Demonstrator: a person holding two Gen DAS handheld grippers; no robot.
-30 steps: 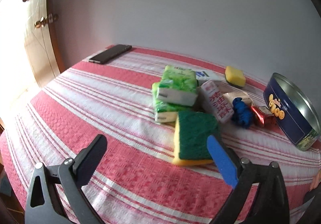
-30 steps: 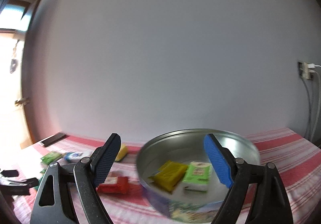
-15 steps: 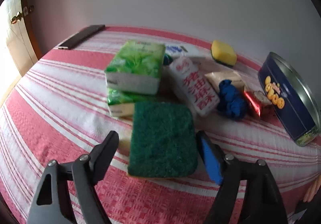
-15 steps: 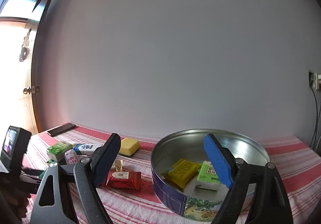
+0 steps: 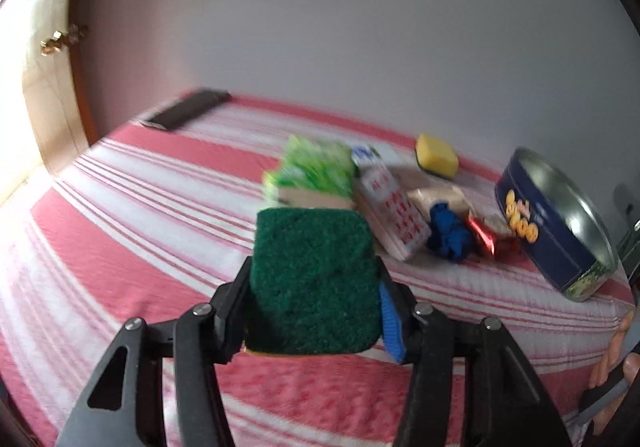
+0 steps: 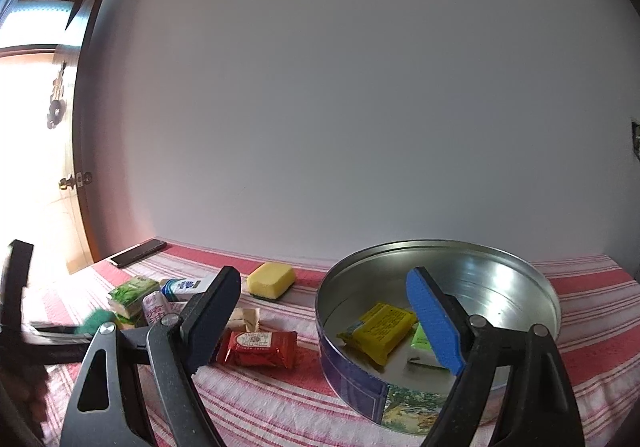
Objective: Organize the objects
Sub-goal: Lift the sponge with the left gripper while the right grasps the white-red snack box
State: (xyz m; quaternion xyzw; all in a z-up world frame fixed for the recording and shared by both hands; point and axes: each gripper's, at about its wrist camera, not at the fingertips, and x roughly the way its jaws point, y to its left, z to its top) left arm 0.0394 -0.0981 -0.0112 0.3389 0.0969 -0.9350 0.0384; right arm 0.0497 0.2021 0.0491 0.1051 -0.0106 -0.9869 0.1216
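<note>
Left wrist view | your left tongs [image 5: 314,311] squeeze the green-topped yellow scouring sponge [image 5: 314,281] by its sides | light, soft, compresses | right tongs [image 6: 324,323] spread wide, empty.

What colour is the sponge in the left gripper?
Dark green on top, with a sliver of yellow underneath; the sponge shows best in the left wrist view.

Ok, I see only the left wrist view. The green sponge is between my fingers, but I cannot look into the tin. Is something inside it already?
Observer: Yes. A yellow packet lies in the tin, and a green-white packet beside it.
Operator: Is the right gripper holding something?
Observer: No. The right gripper is open and holds nothing, in front of the tin.
Operator: And the red thing beside the tin?
Observer: It is a red snack packet, lying flat on the cloth, apart from the tin.
</note>
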